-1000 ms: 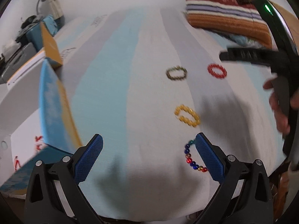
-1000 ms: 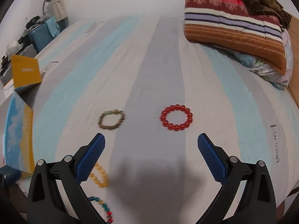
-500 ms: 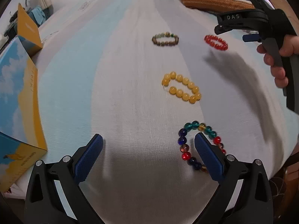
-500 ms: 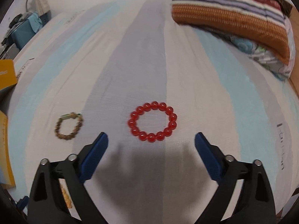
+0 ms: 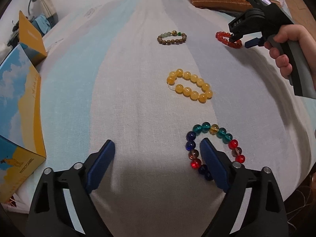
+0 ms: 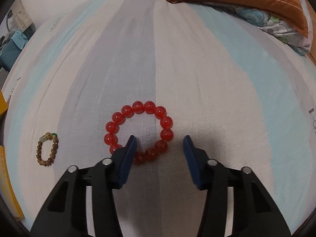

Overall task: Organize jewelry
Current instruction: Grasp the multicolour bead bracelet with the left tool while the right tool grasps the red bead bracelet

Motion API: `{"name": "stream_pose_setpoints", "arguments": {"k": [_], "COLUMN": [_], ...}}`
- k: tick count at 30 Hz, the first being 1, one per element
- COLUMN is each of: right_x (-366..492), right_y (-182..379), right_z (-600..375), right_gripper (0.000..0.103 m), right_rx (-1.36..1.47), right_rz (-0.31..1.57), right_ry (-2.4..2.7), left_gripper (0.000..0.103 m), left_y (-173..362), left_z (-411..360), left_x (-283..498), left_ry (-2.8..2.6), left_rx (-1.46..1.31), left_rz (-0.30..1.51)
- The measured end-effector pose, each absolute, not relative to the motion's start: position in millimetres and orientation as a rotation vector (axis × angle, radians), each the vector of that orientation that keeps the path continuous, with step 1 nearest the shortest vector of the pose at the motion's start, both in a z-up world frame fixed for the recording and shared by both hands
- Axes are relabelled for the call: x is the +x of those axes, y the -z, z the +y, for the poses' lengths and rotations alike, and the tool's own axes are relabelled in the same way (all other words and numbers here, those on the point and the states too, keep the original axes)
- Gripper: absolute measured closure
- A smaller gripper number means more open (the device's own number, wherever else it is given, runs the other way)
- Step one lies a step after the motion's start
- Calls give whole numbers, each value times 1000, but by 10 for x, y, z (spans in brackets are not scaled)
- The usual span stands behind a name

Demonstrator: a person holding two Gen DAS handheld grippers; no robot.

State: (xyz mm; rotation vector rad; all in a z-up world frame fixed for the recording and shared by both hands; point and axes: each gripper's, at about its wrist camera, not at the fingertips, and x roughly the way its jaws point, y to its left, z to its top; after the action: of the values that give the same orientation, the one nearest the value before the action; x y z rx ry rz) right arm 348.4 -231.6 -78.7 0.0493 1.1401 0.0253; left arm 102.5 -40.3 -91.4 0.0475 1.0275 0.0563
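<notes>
Right wrist view: right hand-held gripper (image 6: 159,144) closing, seemingly unpressed, astride the red bracelet (image 6: 138,134); left one (image 5: 157,148) closing, empty.

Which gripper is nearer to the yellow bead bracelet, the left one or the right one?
Left. The left gripper is closing beside the multicolour bracelet, just below the yellow bead bracelet; the right gripper is farther, closing over the red bracelet.

The right gripper (image 6: 159,141) closes over a red bead bracelet (image 6: 138,132) lying on the striped bedsheet (image 6: 207,79), one finger inside its ring.
</notes>
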Motion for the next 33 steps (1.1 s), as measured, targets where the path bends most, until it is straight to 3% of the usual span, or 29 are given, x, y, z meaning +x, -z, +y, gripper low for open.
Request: {"name": "stream_pose_setpoints", "arguments": {"k": [1,4,10,13,33], "right_x": [3484,3488,3448,3423,3217], "right_y": [793,808,796,790,509], "right_z": [-2307,-2301,-2257,-2233,-2213], "right_gripper": [75,84,85,88,90], "right_rx": [46,41,20,18,9], "right_rz": [1143,1158,1156,1156,1076], "right_ry": [-18,3,29,35,35], "left_gripper": [25,44,71,90,93], "left_y": [905,874,848,831,693], "left_z": [-402,-395,-352,-319,-241], "left_x": [1017,986,951,939,870], "left_ry": [-59,-56,-47,-54,-6], "left_rx": [46,42,62,64,31], "left_rz": [1026,1028,1031,1035,1008]}}
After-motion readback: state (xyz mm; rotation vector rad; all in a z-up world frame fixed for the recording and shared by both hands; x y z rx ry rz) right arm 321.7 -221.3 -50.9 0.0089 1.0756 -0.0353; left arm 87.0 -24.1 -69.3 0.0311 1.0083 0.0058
